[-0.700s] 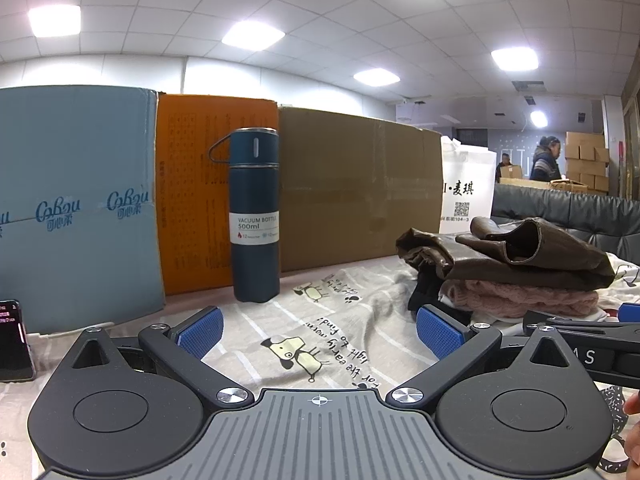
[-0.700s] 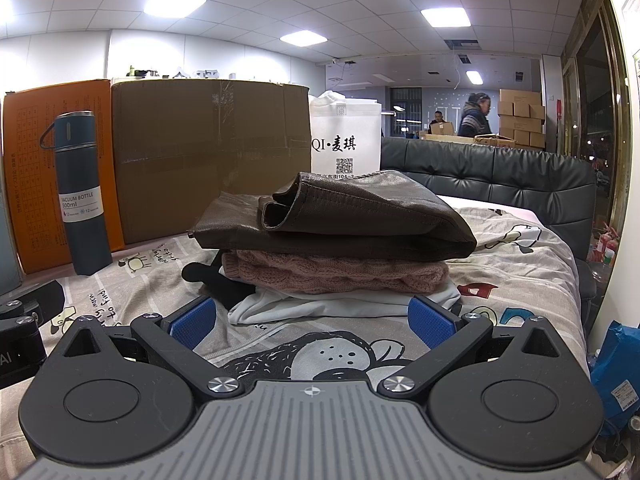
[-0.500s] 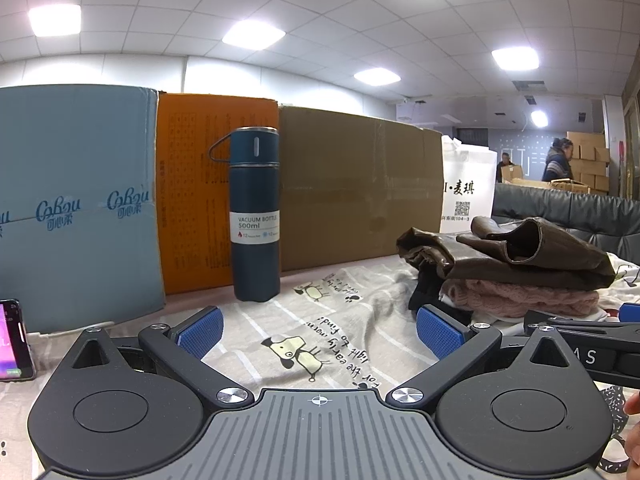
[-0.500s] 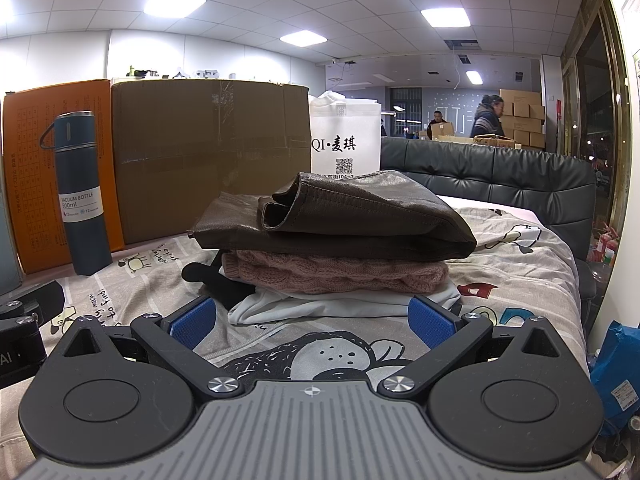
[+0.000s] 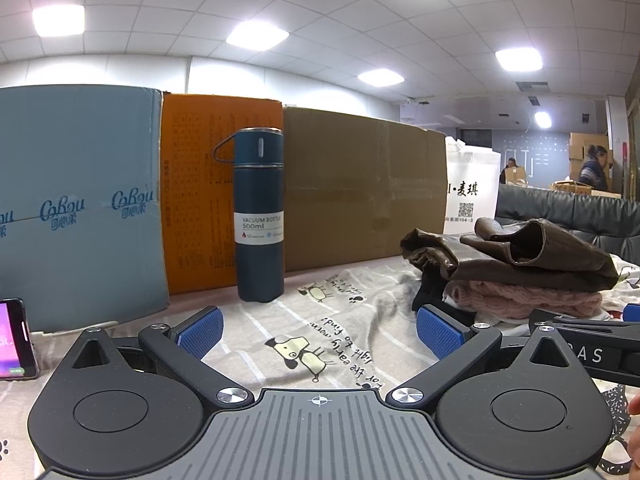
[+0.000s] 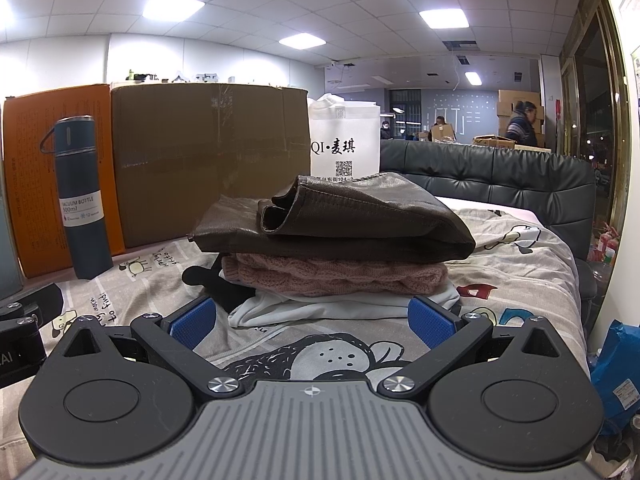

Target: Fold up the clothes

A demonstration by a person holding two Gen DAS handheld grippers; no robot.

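Observation:
A stack of folded clothes lies on the cartoon-print bed sheet (image 5: 320, 344): a brown leather garment (image 6: 360, 220) on top, a pink knit (image 6: 336, 276) under it, a white garment (image 6: 320, 306) and a black one (image 6: 224, 292) below. The stack also shows at the right of the left wrist view (image 5: 520, 256). A grey garment with a cartoon print (image 6: 312, 356) lies flat just before my right gripper (image 6: 312, 324), which is open and empty. My left gripper (image 5: 318, 326) is open and empty, low over the sheet, left of the stack.
A dark blue vacuum bottle (image 5: 259, 216) stands at the back against blue, orange and brown cardboard panels (image 5: 360, 192). A phone (image 5: 12, 340) leans at far left. A white bag (image 6: 345, 148) and padded grey headboard (image 6: 500, 180) are behind the stack.
Both grippers have stayed still and open. Only the phone screen and a person in the far background have changed.

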